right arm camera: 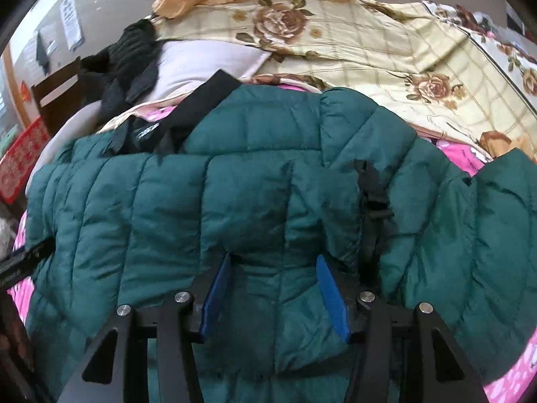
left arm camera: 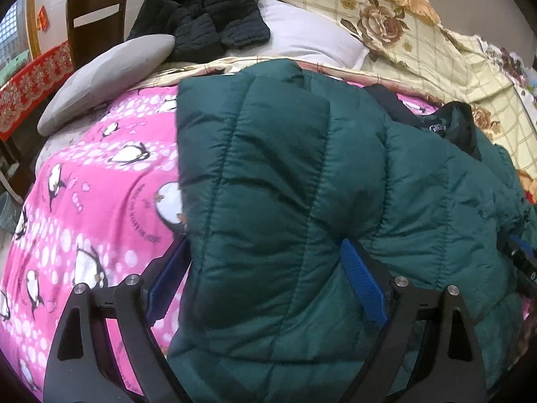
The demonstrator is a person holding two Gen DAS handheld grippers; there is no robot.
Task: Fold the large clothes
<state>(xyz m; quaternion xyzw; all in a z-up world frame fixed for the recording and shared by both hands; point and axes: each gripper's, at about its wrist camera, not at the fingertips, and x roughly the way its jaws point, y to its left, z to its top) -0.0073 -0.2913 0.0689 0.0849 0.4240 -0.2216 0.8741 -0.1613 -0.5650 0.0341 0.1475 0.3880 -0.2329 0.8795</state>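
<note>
Two grippers, both clamped on one quilted dark-green puffer jacket [left arm camera: 302, 201] spread across the bed. Left gripper [left arm camera: 265, 262] pinching a thick, puffy fold of the shiny channel-stitched fabric between blue ribbed pads. Right gripper [right arm camera: 273, 262] biting a bunched ridge of the same jacket beside a black strap with a plastic buckle [right arm camera: 374, 198]. Beneath, a fleecy pink penguin-print blanket [left arm camera: 100, 174]. Toward the head of the bed: a flat grey cushion [left arm camera: 107, 77], a black quilted coat [left arm camera: 201, 13] heaped on a white pillow [left arm camera: 308, 37], and a cream rose-patterned quilt [right arm camera: 419, 53].
</note>
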